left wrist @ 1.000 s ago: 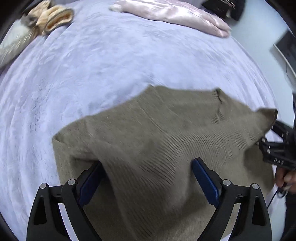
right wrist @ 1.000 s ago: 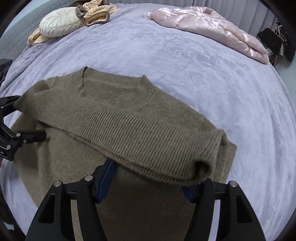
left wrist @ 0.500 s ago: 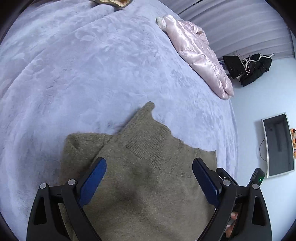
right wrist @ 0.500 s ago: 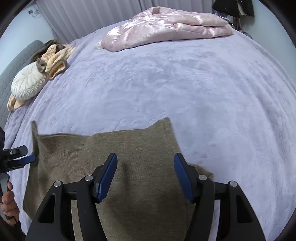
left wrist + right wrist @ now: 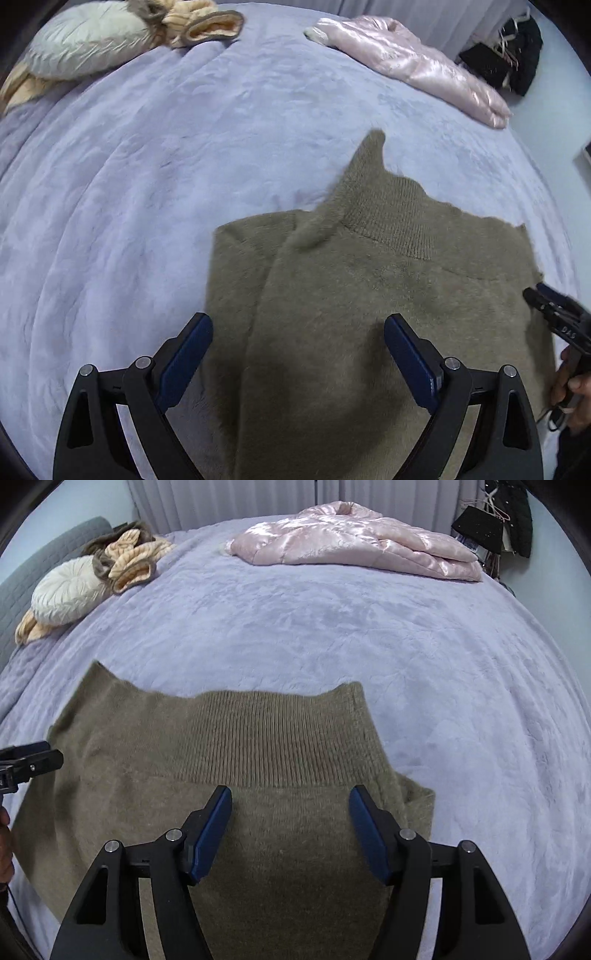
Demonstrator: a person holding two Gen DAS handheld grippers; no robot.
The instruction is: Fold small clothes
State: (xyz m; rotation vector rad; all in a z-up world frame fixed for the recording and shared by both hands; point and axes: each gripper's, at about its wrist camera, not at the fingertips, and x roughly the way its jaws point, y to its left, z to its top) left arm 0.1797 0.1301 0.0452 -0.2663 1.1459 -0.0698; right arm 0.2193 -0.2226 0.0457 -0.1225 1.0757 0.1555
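An olive-brown knitted sweater [image 5: 369, 295] [image 5: 258, 738] lies folded flat on the lavender bed cover [image 5: 166, 155] [image 5: 443, 686], its ribbed band towards the far side. My left gripper [image 5: 297, 321] hovers open over the sweater's left part, with nothing pressed between its blue pads. My right gripper [image 5: 290, 792] hangs over the ribbed band; its jaws are opening, and the knit lies beneath them, not clamped. Each gripper shows at the other view's edge: the right gripper [image 5: 557, 317] at the sweater's right side, the left gripper [image 5: 33, 760] at its left side.
A pink satin jacket [image 5: 351, 539] lies at the far side of the bed. A white round cushion [image 5: 66, 590] and beige-brown clothing [image 5: 129, 557] sit at the far left. Dark clothes [image 5: 498, 520] hang beyond the bed's far right corner.
A second ago the sweater's fold hung over both grippers' fingers. It now lies flat on the bed, both pairs of pads are clear of the knit, and both views have swung round.
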